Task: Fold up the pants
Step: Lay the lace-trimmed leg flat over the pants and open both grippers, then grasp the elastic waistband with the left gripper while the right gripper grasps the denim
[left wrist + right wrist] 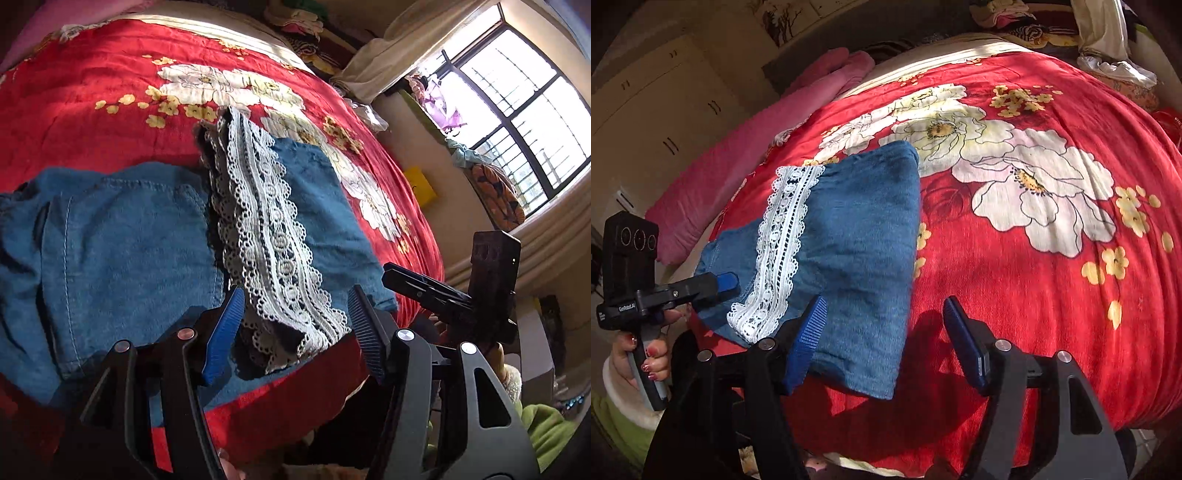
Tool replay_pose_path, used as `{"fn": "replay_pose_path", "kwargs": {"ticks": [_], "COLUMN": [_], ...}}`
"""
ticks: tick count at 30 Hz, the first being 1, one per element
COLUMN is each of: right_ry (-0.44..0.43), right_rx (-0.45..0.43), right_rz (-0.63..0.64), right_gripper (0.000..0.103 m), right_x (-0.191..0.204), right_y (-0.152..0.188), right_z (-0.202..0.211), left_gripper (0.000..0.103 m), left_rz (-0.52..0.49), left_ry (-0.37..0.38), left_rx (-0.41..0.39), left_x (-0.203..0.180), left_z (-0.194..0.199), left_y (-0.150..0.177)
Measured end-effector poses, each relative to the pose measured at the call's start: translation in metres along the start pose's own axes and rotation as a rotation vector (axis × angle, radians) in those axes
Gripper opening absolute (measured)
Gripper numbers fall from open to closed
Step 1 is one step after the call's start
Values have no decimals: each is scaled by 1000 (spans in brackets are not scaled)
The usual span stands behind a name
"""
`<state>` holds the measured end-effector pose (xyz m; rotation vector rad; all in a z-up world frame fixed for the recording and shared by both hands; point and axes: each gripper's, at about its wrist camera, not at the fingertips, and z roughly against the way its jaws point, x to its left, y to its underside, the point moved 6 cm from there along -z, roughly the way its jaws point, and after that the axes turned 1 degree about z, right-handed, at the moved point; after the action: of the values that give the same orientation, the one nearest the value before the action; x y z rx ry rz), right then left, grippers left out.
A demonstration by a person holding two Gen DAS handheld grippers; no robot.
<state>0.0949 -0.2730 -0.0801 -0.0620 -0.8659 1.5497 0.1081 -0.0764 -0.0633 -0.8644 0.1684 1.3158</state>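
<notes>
Pants [849, 236] lie folded on the bedspread [1034, 295] — both grippers [295, 325] [882, 332] released; the lace hem [273, 236] could snag.

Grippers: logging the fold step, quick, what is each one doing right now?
Left gripper: open, holding nothing; the lace trim of the denim pants lies between its fingers.
Right gripper: open, holding nothing, at the pants' edge.
</notes>
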Motion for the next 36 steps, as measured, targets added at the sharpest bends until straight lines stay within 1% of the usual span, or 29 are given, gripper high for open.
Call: {"fn": "replay_pose_path", "kwargs": {"ticks": [2,3,4,5,6,7,8,9,11,13,17,19,21,23,25,27,29,30,32,34,36], "right_ry": [-31,-59,-85,-75,-56,-41,-14,-2,22,45,61,90,138,162,173,162,125,119,100,79,50], "right_rx": [14,32,53,66,69,72,76,76,58,42,36,10,-34,-76,-107,-126,-125,-122,-114,-102,-91], "right_rz": [-12,-11,-4,6,23,43,58,65,94,123,137,148,183,205,216,226,238,249,281,307,337], "right_gripper": [64,54,40,28,28,28,27,27,27,28,29,34,41,43,45,48,50,53,54,56,62], "right_x": [1,4,8,10,11,11,10,10,12,14,17,21,27,33,40,48,60,66,82,98,114], "right_y": [7,10,13,16,18,20,23,25,30,33,33,29,26,23,20,16,14,14,13,11,9], "right_z": [-4,-7,-11,-14,-15,-16,-19,-21,-24,-26,-21,-10,4,17,26,30,31,30,26,21,17], "left_gripper": [50,50,46,41,37,37,37,37,37,37,37,37,38,42,43,45,48,50,54,61,65], "left_rz": [-14,-30,-53,-84,-110,-110,-91,-85,-115,-121,-123,-120,-130,-136,-130,-114,-88,-80,-56,-35,-15], "left_ry": [-9,-29,-60,-100,-154,-186,-180,-180,-206,-214,-199,-191,-200,-218,-226,-238,-256,-266,-289,-304,-330], "left_rx": [-7,-1,12,23,31,50,63,58,47,46,44,41,36,14,-14,-45,-81,-99,-136,-163,-190], "left_x": [-3,-4,-6,-5,-3,1,5,7,6,7,12,10,5,1,1,4,11,13,22,32,42], "left_z": [-4,-8,-13,-19,-24,-29,-32,-33,-34,-35,-35,-29,-20,-8,6,21,38,46,63,78,91], "left_y": [10,14,18,23,27,31,35,37,39,39,39,38,39,38,36,33,31,31,30,34,36]}}
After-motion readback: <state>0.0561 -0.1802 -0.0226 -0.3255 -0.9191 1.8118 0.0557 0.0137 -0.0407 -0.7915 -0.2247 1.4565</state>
